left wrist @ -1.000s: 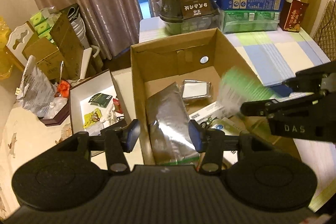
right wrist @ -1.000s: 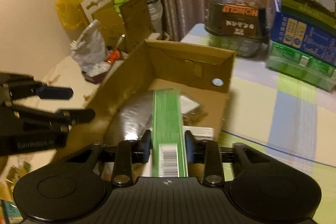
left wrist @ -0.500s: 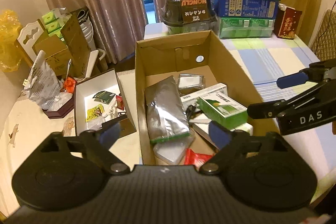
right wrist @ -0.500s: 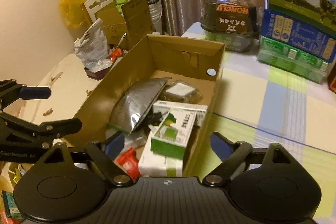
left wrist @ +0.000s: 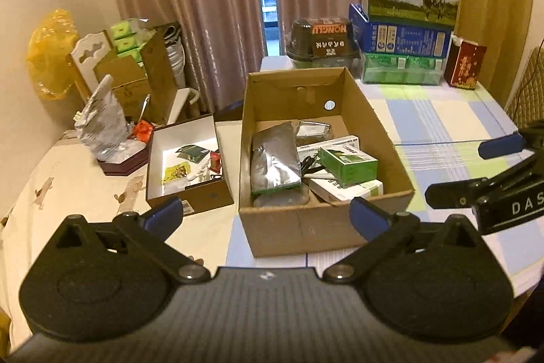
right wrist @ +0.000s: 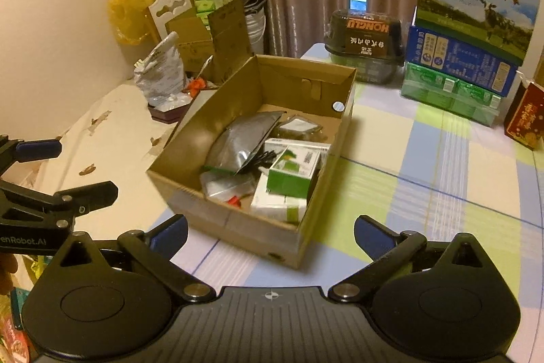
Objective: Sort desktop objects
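Since a second ago we have let the green box (left wrist: 348,166) go — it now lies in the cardboard box (left wrist: 316,227) on white cartons, beside a silver pouch (left wrist: 273,164). Both grippers have drawn back from the box. Our left gripper (left wrist: 265,215) and right gripper (right wrist: 270,232) angle downward, jaws opening wide with nothing between them. Left of it, a smaller open box (left wrist: 183,203) holds packets.
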`<state>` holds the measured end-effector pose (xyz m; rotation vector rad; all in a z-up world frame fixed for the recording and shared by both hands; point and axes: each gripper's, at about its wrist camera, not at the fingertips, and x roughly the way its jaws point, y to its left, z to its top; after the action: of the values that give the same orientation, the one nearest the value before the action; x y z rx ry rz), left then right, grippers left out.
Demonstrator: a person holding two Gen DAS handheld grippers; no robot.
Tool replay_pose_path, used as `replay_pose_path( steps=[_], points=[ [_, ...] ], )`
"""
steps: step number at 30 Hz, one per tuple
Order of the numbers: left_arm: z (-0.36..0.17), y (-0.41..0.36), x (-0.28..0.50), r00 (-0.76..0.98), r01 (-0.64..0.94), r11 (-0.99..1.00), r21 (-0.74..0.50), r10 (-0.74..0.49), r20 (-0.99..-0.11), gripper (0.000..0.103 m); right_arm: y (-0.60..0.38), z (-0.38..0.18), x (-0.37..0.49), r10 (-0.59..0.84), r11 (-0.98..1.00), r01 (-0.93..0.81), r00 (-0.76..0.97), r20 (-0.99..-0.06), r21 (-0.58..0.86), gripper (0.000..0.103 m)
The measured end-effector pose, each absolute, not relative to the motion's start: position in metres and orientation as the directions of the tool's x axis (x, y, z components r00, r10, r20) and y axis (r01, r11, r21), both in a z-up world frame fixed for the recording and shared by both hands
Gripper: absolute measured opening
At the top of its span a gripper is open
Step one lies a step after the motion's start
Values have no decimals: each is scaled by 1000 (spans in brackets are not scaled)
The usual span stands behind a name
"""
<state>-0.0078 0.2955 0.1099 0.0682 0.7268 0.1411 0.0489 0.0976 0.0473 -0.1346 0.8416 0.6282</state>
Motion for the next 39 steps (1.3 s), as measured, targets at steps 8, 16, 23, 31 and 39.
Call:
replay_pose_path(
  steps=[8, 16, 23, 31, 39],
  points=[
    [124, 285, -51, 743, -150, 988, 50, 145, -654, 102, 80, 63, 16, 462, 834, -523, 491, -738, 175, 101],
    [137, 272, -79, 739, -210, 977, 34, 181, -649, 102, 61, 81, -13, 459, 841, -520, 538, -707, 151, 101],
    [146, 250, -90, 756, -178, 982, 59, 175, -630, 102, 42, 87, -31, 450, 858, -486, 552, -702, 168, 101],
    [145, 233, -98, 766, -170, 983, 69, 176, -619, 102, 31, 89, -53, 436, 868, -472, 570, -697, 158, 101],
    [145, 234, -113, 780, -183, 982, 48, 175, -601, 102, 30, 93, -66, 431, 869, -473, 586, -686, 142, 101]
  ],
)
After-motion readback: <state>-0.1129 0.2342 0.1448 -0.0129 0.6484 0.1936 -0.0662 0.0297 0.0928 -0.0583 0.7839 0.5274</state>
